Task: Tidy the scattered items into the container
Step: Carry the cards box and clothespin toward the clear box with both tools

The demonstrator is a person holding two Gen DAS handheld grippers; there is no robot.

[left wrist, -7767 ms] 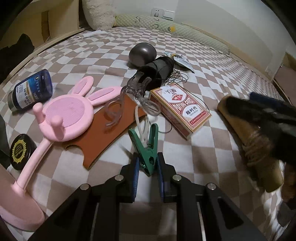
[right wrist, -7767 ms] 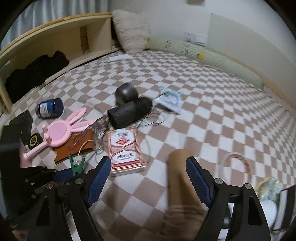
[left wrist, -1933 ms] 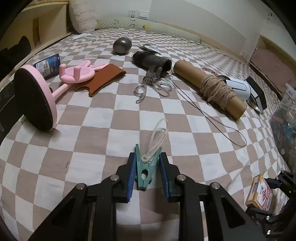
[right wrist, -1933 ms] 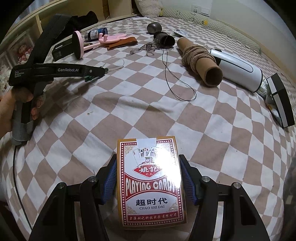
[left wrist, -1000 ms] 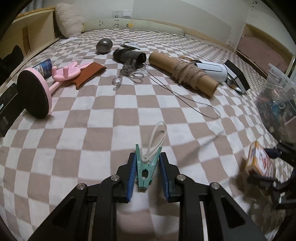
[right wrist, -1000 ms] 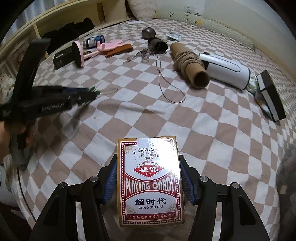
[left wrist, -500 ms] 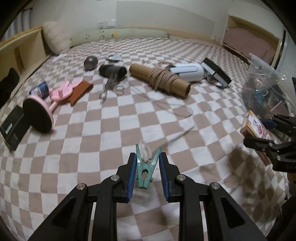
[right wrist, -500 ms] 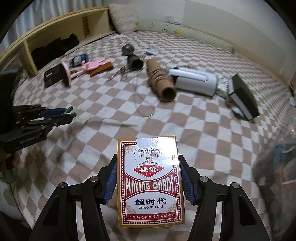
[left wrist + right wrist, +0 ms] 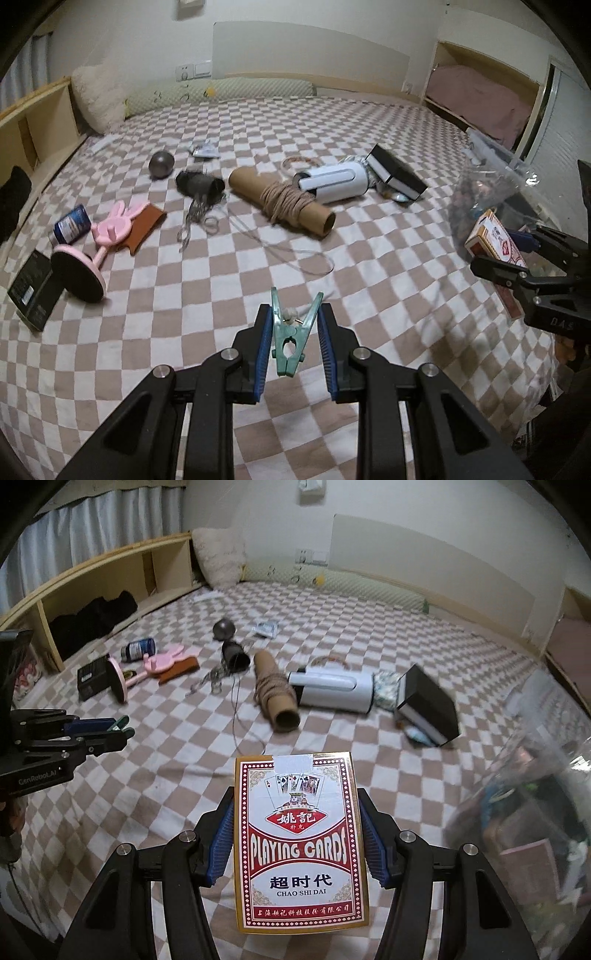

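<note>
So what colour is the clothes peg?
Green clothes peg; clearest in the left wrist view.

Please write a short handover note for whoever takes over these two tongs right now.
Left tongs: shut on a green clothes peg, held above the bed.
Right tongs: shut on a box of playing cards, close to the clear container at right, which already holds items.
Done: both picked up, neither dropped in yet.
Left on the checked bedspread: twine-wrapped cardboard tube, white appliance, black box, pink bunny stand, blue jar, scissors, smaller bits.
</note>
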